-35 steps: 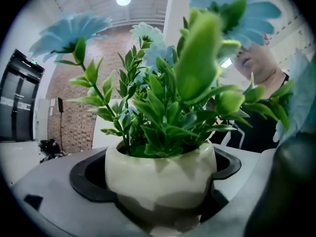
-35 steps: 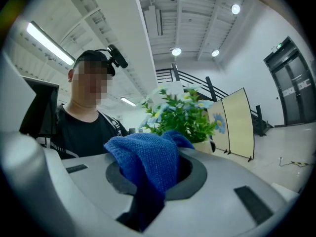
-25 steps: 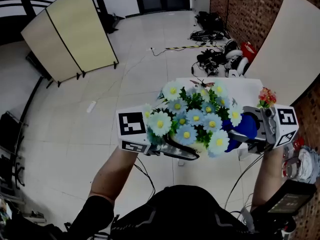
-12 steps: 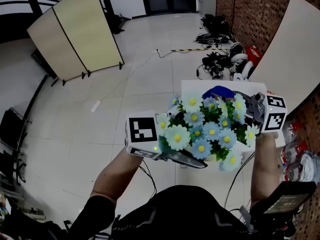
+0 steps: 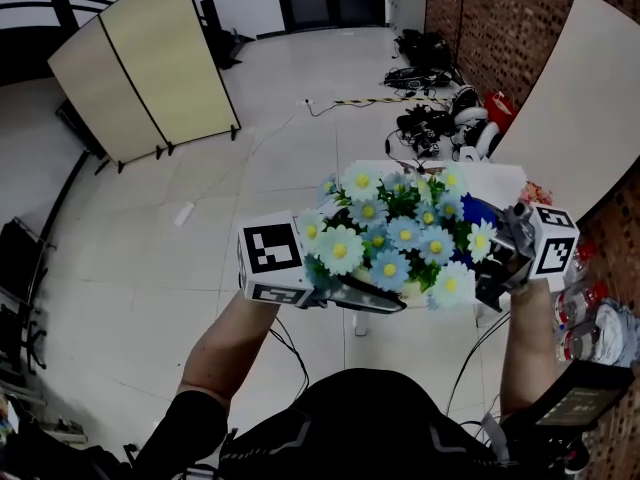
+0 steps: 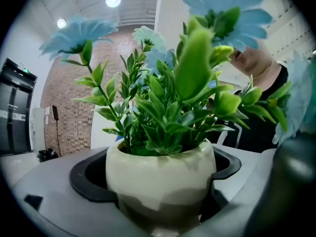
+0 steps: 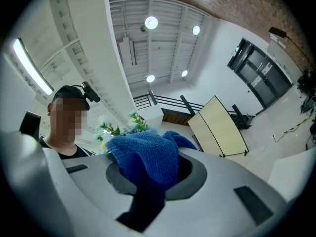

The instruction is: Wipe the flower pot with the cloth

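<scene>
In the head view my left gripper (image 5: 352, 296) holds a cream flower pot (image 5: 398, 290) up in the air; its blue and white daisies (image 5: 395, 236) hide most of the pot. The left gripper view shows the pot (image 6: 160, 172) clamped between the two jaws, with green leaves (image 6: 173, 107) above it. My right gripper (image 5: 497, 264) is at the pot's right side, shut on a blue knitted cloth (image 5: 478, 212). In the right gripper view the cloth (image 7: 147, 157) bulges out of the jaws, and the flowers (image 7: 118, 126) lie just beyond it. Whether the cloth touches the pot is hidden.
A white table (image 5: 505, 176) lies below and behind the pot. Clear bottles (image 5: 592, 320) stand at the right by a brick wall. A folding screen (image 5: 150, 63) and a heap of cables and gear (image 5: 432, 108) are on the tiled floor farther off.
The right gripper with the cloth went up behind the flowers, then came back down to the pot's right side. The left gripper and pot shifted slightly.
</scene>
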Demonstrator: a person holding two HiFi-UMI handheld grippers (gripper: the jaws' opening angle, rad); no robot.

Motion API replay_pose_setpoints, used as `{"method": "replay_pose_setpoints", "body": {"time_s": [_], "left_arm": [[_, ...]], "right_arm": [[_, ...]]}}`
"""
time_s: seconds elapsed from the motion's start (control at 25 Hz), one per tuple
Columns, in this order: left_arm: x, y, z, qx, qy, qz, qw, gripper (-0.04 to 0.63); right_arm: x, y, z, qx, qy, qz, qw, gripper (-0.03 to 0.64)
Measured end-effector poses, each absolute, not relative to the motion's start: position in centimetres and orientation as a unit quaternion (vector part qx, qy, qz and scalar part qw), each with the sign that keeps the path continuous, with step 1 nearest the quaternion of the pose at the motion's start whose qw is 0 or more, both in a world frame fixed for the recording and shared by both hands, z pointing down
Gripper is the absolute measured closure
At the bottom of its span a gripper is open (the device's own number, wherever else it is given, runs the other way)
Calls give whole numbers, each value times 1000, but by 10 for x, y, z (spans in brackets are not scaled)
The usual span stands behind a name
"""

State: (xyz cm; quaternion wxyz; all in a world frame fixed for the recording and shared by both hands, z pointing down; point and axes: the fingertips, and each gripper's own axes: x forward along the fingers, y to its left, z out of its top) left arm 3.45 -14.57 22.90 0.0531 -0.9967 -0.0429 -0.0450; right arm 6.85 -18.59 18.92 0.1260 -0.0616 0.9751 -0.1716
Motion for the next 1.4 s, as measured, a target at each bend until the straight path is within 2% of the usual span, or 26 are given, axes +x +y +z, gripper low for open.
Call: {"method": "replay_pose_setpoints", "body": {"time_s": [0.2,0.36,0.64,0.76,1.24,1.4], "left_arm": [[36,-150,238,-997,-39,-47,46,28],[37,-144,228,-995,-63,-44,64,28],[35,-133,221,-990,-104,-47,76,28],[33,-138,220,-992,-95,-43,71,28],[39,-163,238,-999,6,-29,37,29],[42,-180,235,-999,23,-19,22,29]], "right_arm": [[86,-169,194,-71,973,-171,140,541],[92,-201,182,-104,966,-180,156,541],[30,-234,173,-68,970,-197,126,541],[19,-233,168,-38,968,-209,136,541],[90,-177,194,-74,948,-223,213,541],[91,-164,196,-114,947,-202,220,541]]}}
